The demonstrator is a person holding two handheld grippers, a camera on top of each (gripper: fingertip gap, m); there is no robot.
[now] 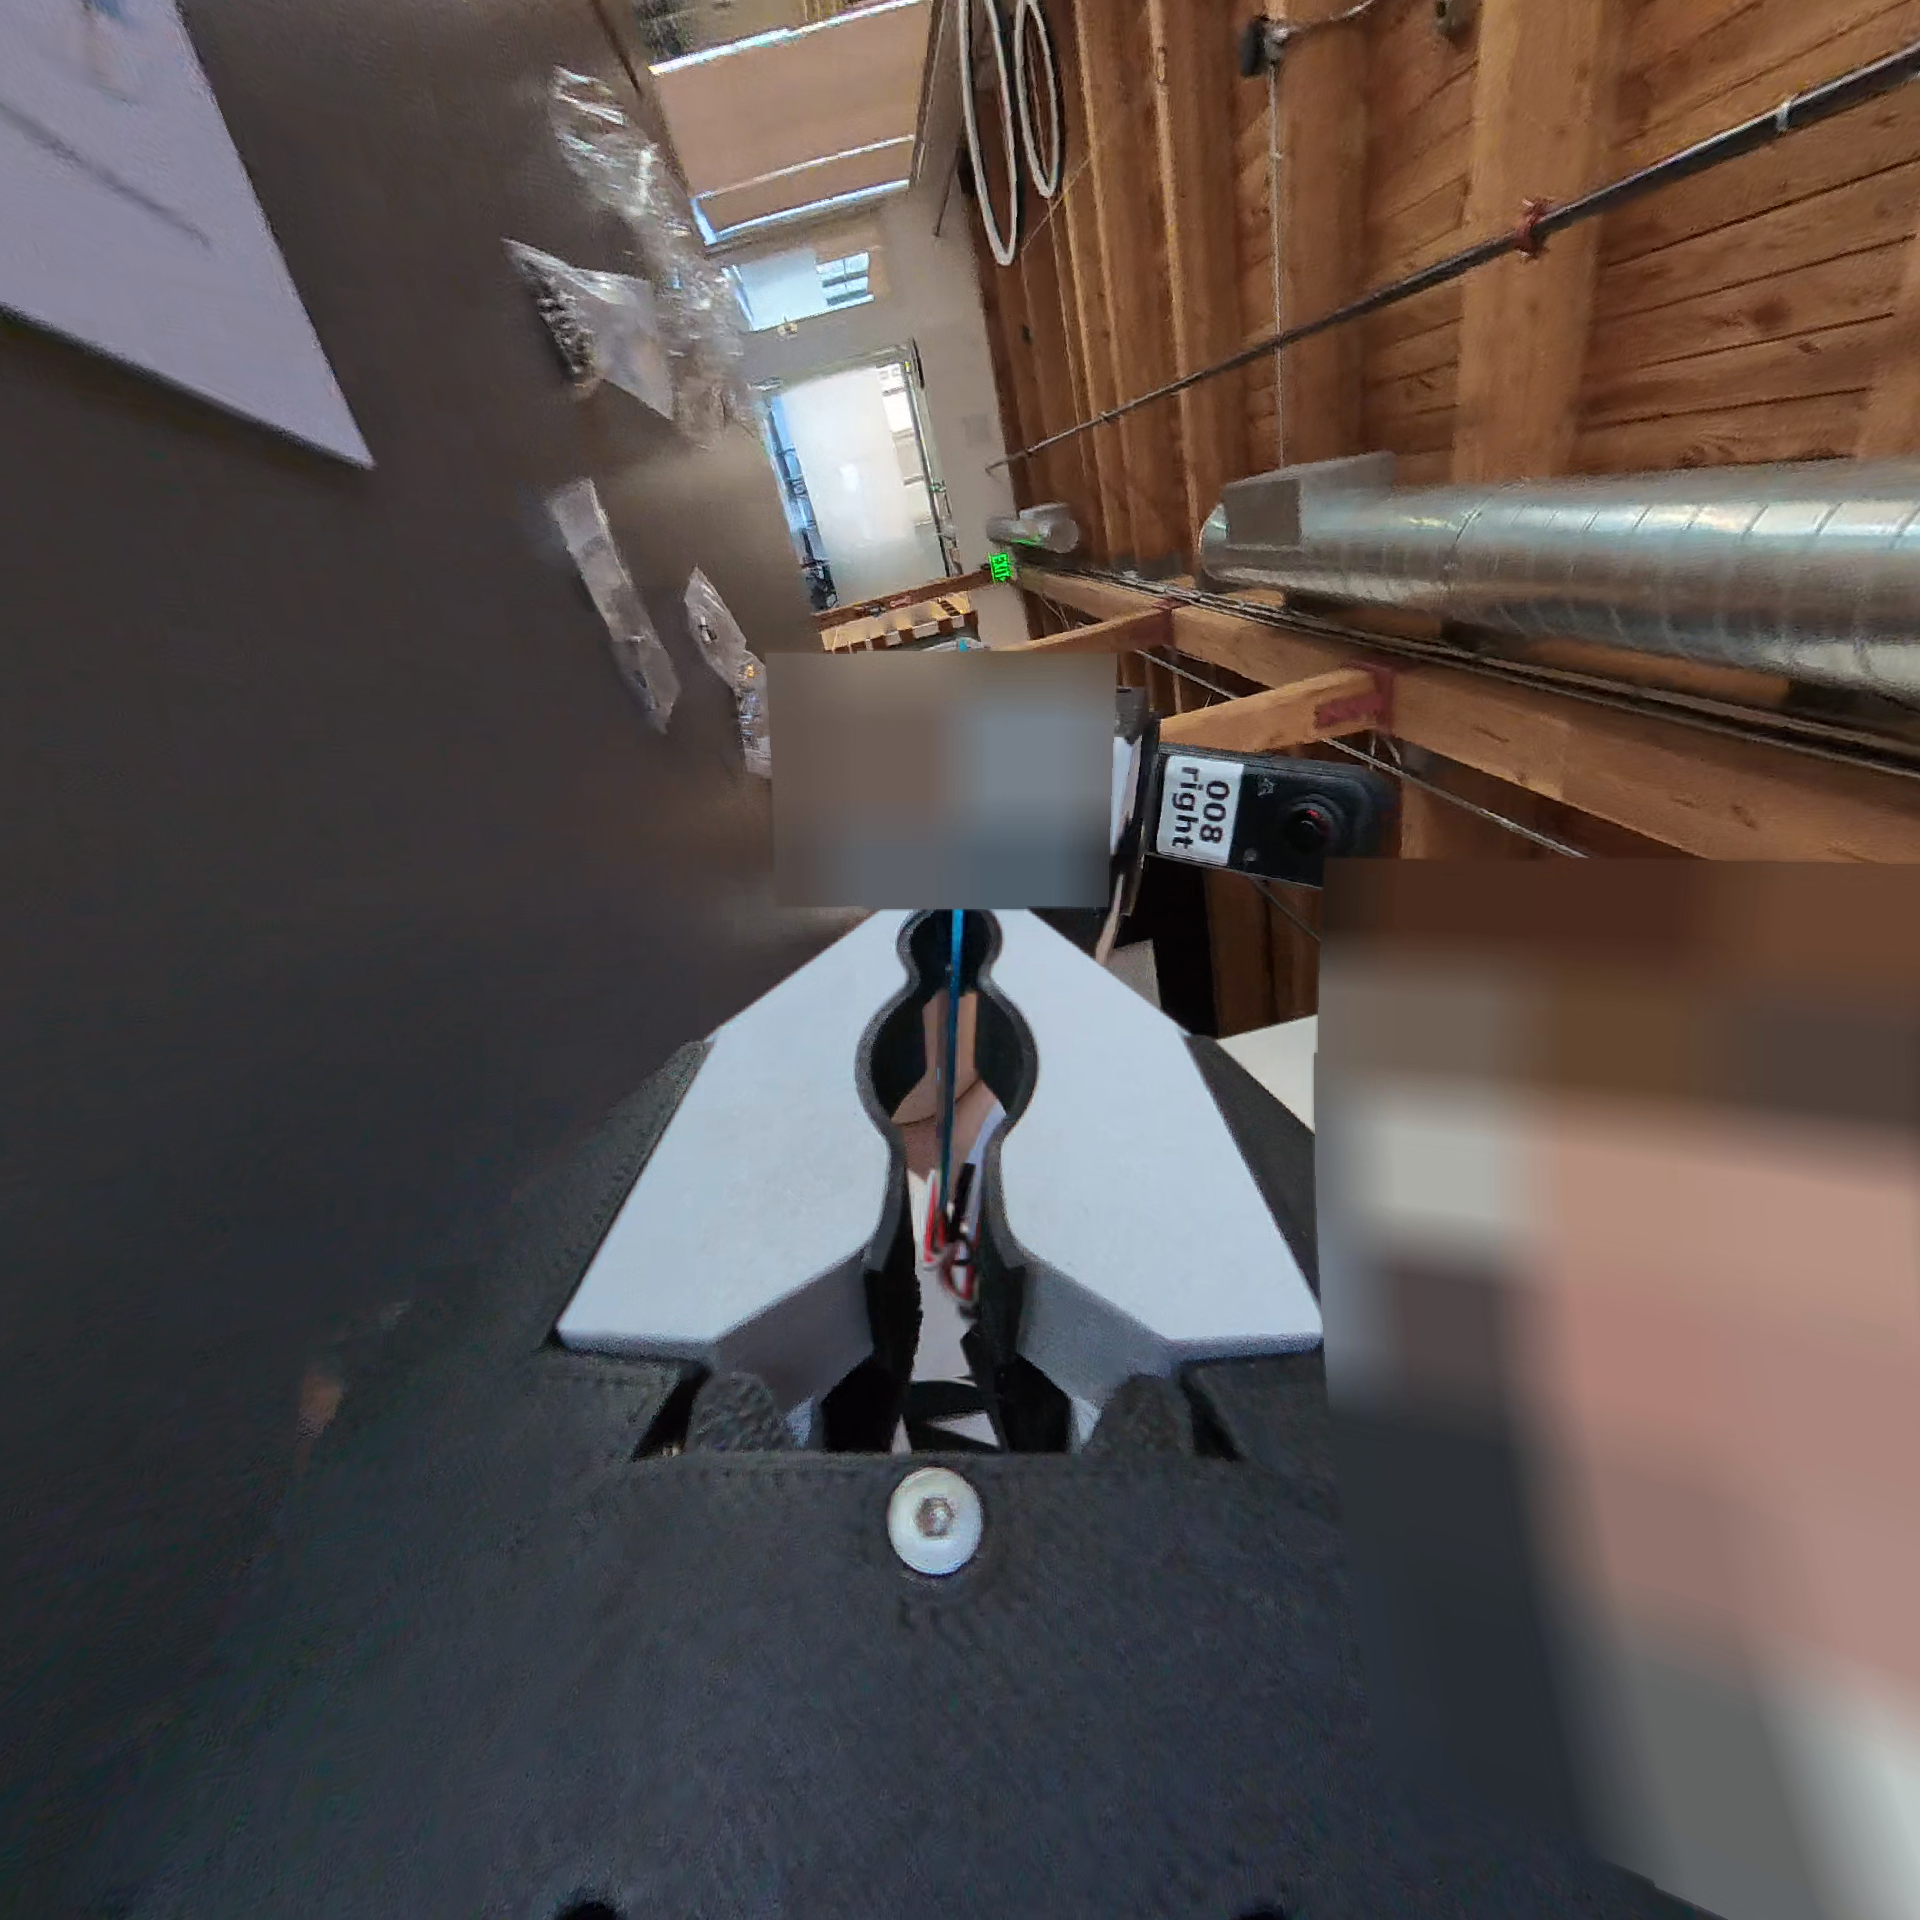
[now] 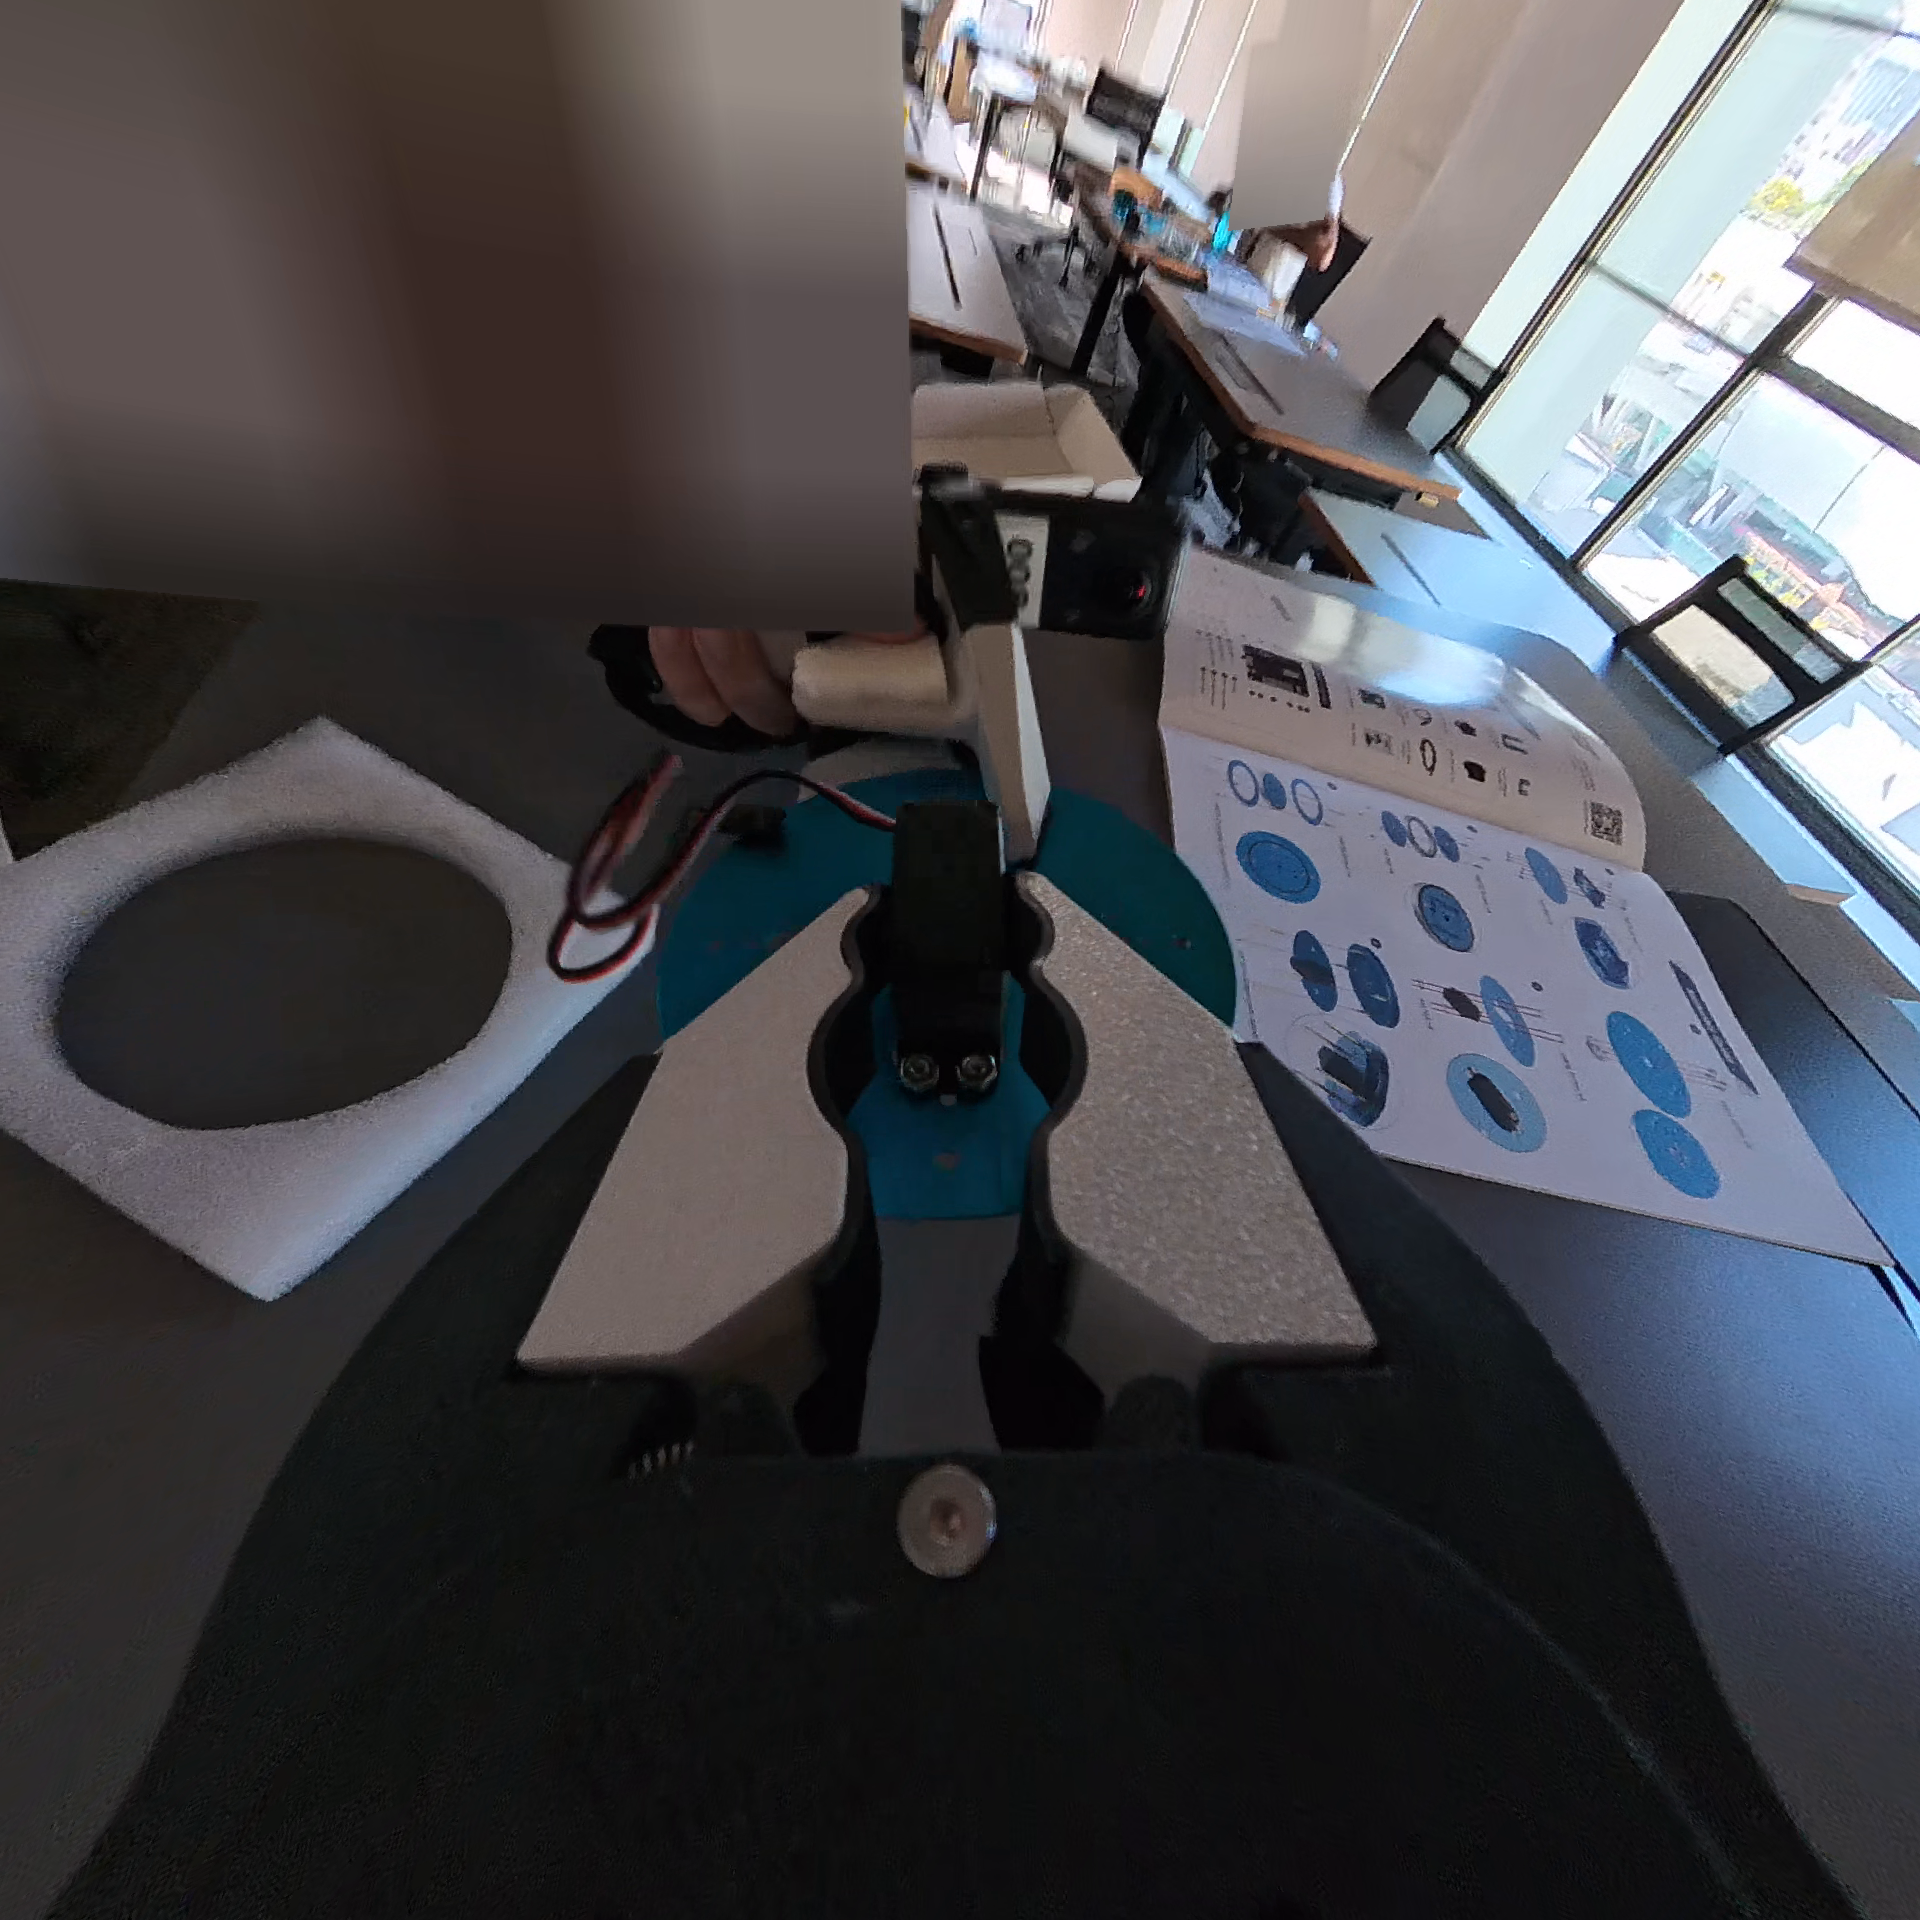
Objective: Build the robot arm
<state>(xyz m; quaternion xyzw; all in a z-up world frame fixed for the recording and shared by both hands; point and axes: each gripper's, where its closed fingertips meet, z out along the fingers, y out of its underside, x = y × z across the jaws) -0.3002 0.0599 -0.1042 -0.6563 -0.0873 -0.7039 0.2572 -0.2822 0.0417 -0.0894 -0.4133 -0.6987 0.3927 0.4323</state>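
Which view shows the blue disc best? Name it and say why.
The right wrist view: the blue disc appears face-on, lying on the table with a black servo between the right gripper fingers. The left wrist view shows only its thin blue edge, clamped in the left gripper.

Matt blue disc (image 2: 1122,904), likely plastic; white foam sheet (image 2: 260,1195), rough.

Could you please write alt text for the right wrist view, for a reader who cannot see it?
The right tongs grip a black servo motor standing on a blue disc, which the left tongs hold by its far edge. Nearby on the dark table lie a white foam sheet with a round hole, red and black wires and an open instruction booklet.
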